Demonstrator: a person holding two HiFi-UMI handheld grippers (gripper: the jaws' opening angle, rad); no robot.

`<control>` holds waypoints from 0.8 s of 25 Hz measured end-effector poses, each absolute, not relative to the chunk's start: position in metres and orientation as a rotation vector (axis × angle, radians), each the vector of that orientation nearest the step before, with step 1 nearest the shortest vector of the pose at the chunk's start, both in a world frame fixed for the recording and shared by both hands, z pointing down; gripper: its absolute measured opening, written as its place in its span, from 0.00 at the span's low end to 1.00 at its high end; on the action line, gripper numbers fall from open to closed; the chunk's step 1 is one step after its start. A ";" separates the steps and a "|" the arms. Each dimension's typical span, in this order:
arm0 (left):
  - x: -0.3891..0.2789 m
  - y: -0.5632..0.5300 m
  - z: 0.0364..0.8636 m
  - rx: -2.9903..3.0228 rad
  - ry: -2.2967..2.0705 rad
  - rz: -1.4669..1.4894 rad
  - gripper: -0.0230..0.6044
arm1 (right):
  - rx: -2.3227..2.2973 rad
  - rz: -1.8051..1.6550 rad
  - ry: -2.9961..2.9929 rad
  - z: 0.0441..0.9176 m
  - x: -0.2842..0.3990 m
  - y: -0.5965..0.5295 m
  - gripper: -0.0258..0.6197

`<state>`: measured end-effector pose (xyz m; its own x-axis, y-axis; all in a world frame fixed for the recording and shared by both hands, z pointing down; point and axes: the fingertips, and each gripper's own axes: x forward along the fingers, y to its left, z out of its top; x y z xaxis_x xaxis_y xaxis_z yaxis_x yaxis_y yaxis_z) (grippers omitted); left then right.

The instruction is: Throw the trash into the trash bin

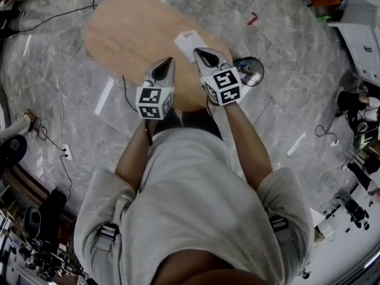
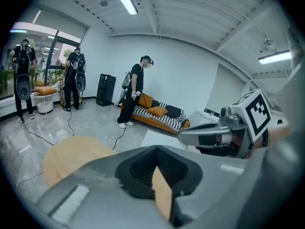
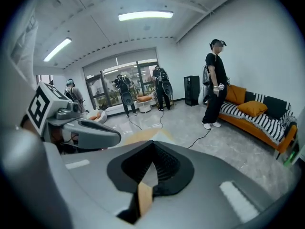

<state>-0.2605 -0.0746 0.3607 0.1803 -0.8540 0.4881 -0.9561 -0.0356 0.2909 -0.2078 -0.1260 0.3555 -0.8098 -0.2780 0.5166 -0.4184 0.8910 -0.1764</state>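
Fingers [image 1: 160,73] of the left gripper [image 1: 170,60] and of the right gripper [image 1: 199,53] are pressed together, with nothing between them.

Head view, looking steeply down: a person in a pale shirt holds both grippers side by side in front of the chest, near the centre of the frame. The tips aim toward the top of the frame at an oval wooden bench [image 1: 130,34]. A white sheet [image 1: 190,43], probably the trash, lies flat on the right part of the bench, just above the right gripper's tip in the picture. A round shiny container [image 1: 250,71], probably the trash bin, stands on the marble floor [image 1: 285,100] just beside the bench's right edge. Neither gripper touches the sheet. Held empty and closed like this, they seem to be lining up on it before a pickup.

Left gripper view: the dark pads meet at the tip in the lower centre, and a wedge of tan bench shows through the gap behind them. The white sheet lies just beyond, mid-frame, and the right gripper reaches in from the right edge. Far behind are a striped sofa [image 2: 162,113] and a standing person [image 2: 136,92].

Right gripper view: the pads are closed in the same way in the lower centre, and empty. The left gripper enters from the left edge, and the bench top shows just past the tips. The container is not visible here.
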 end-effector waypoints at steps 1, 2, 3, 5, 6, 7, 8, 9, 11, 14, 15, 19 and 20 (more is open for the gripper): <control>-0.248 -0.074 0.357 1.915 -1.702 0.244 0.07 | 0.503 0.384 -2.574 0.352 -0.198 -0.123 0.05; -0.237 -0.074 0.353 1.917 -1.712 0.246 0.07 | 0.500 0.380 -2.583 0.349 -0.189 -0.121 0.05; -0.228 -0.074 0.349 1.918 -1.726 0.247 0.07 | 0.496 0.378 -2.591 0.347 -0.181 -0.119 0.05; -0.215 -0.072 0.343 1.914 -1.760 0.251 0.07 | 0.484 0.378 -2.607 0.343 -0.170 -0.115 0.05; -0.210 -0.072 0.341 1.910 -1.774 0.250 0.07 | 0.476 0.378 -2.611 0.342 -0.166 -0.113 0.05; -0.205 -0.071 0.340 1.904 -1.782 0.248 0.07 | 0.467 0.377 -2.612 0.342 -0.162 -0.112 0.05; -0.200 -0.069 0.340 1.897 -1.784 0.247 0.07 | 0.458 0.376 -2.611 0.342 -0.157 -0.110 0.05; -0.195 -0.067 0.341 1.891 -1.783 0.252 0.07 | 0.453 0.378 -2.608 0.342 -0.152 -0.108 0.05; -0.188 -0.063 0.342 1.895 -1.779 0.274 0.07 | 0.457 0.391 -2.604 0.342 -0.142 -0.103 0.05; -0.183 -0.061 0.342 1.909 -1.771 0.289 0.07 | 0.497 0.406 -2.603 0.342 -0.132 -0.100 0.05; -0.181 -0.059 0.343 1.914 -1.763 0.289 0.07 | 0.517 0.412 -2.601 0.343 -0.129 -0.099 0.05; -0.170 -0.049 0.346 1.962 -1.705 0.302 0.07 | 0.594 0.444 -2.588 0.344 -0.117 -0.091 0.05; -0.166 -0.048 0.346 1.977 -1.689 0.303 0.07 | 0.612 0.445 -2.585 0.344 -0.114 -0.090 0.05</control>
